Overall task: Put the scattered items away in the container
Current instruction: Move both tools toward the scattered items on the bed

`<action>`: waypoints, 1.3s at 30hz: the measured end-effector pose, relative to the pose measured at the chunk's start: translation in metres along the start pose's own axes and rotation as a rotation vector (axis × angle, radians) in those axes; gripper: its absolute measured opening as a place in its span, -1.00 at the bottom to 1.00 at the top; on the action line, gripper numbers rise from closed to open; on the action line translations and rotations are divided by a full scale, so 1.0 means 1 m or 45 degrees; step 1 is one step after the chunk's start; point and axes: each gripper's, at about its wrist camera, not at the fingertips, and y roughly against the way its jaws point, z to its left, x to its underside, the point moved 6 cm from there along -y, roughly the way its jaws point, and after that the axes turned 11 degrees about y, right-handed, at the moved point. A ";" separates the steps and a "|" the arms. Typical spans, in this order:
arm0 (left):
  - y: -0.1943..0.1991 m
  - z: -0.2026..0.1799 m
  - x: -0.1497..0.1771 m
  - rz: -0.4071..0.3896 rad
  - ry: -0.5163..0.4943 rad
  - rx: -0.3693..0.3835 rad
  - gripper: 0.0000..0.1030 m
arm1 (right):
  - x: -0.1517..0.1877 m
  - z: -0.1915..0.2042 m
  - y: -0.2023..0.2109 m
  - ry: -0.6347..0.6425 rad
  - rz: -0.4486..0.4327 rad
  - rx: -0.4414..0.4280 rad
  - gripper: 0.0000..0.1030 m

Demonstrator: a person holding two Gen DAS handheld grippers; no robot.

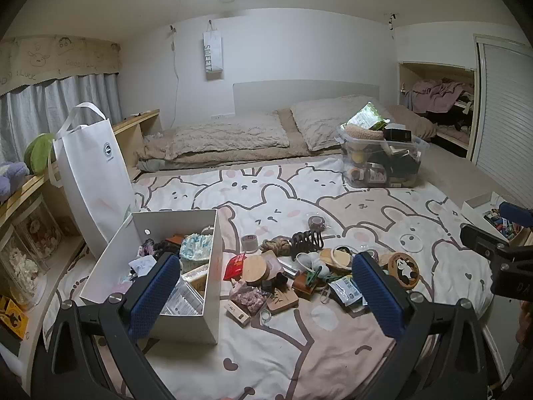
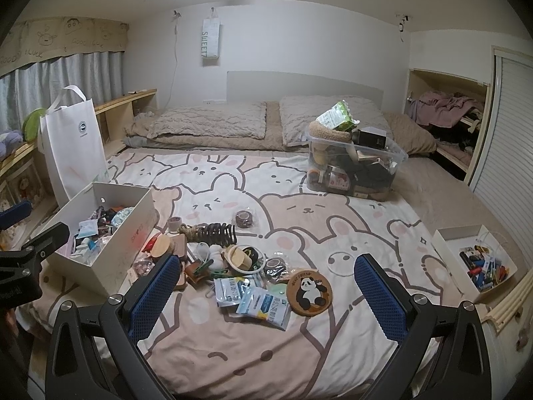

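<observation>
Both hand-held grippers are held with jaws wide apart and nothing between them — the left hand-held gripper (image 1: 265, 290) and the right hand-held gripper (image 2: 266, 295) alike. The scattered items (image 2: 233, 260) are seen heaped on the bed (image 2: 333, 220) at centre frame. The white container (image 2: 110, 233) is found at centre left of the right wrist view — already partly filled.

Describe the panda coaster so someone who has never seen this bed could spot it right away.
Start at the white cardboard box on the cartoon-animal bedspread, then follow the pile of small items away from it. At the pile's near edge lies the panda coaster: the only round brown disc printed with a black-and-white panda.
</observation>
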 end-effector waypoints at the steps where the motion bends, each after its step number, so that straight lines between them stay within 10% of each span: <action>1: 0.000 0.000 0.000 0.000 0.000 0.000 1.00 | 0.000 0.001 0.000 0.002 0.001 0.000 1.00; 39: -0.060 0.009 0.054 0.195 0.038 0.047 1.00 | 0.049 0.011 -0.064 -0.025 0.211 -0.085 1.00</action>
